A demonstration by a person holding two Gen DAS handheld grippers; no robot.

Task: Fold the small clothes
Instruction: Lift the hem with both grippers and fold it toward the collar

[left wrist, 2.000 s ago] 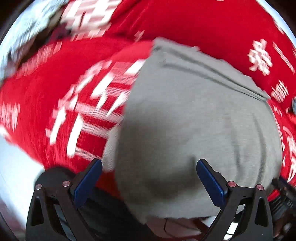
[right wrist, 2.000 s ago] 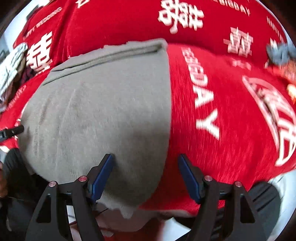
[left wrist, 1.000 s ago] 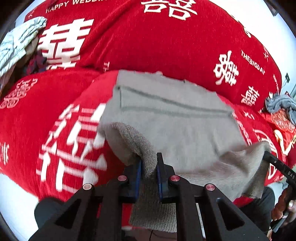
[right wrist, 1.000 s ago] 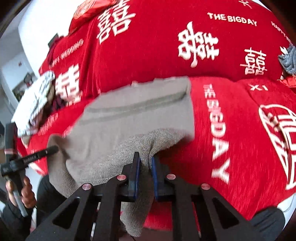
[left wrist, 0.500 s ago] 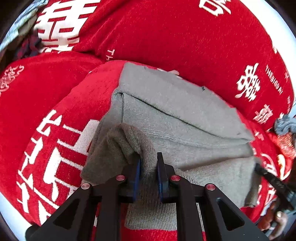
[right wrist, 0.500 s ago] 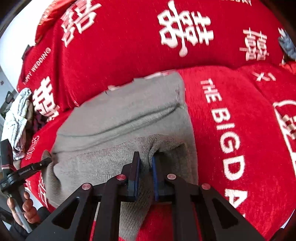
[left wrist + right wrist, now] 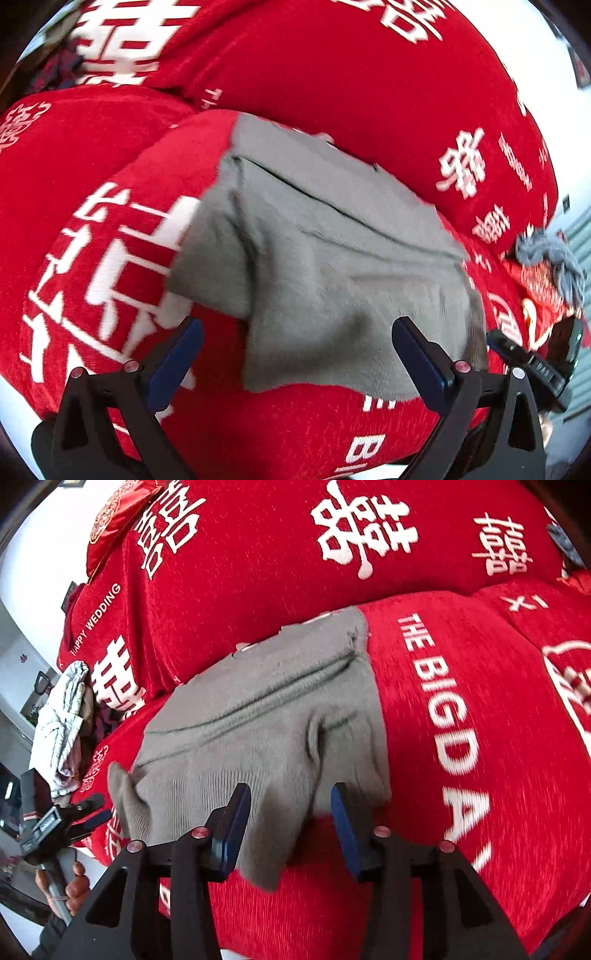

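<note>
Red sofa cover (image 7: 332, 66) carrying grey knit garment (image 7: 332, 266), lying folded. Left gripper (image 7: 295, 354) spreading wide, pads clear of cloth. Right gripper (image 7: 291, 823) opening, cloth between, unpressed.

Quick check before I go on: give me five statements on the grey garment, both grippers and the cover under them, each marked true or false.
1. The grey knit garment lies on a red cover with white lettering. True.
2. The left gripper is clamped on the garment. False: its jaws are opening and stand wide, with the garment's near edge between them but untouched by the pads.
3. The right gripper pinches a fold of cloth. False: its jaws are opening; the cloth lies between the pads, released.
4. The garment hangs in the air. False: it rests on the cover, its near part folded over.
5. A grey-blue rag lies far to the right in the left wrist view. True.
</note>
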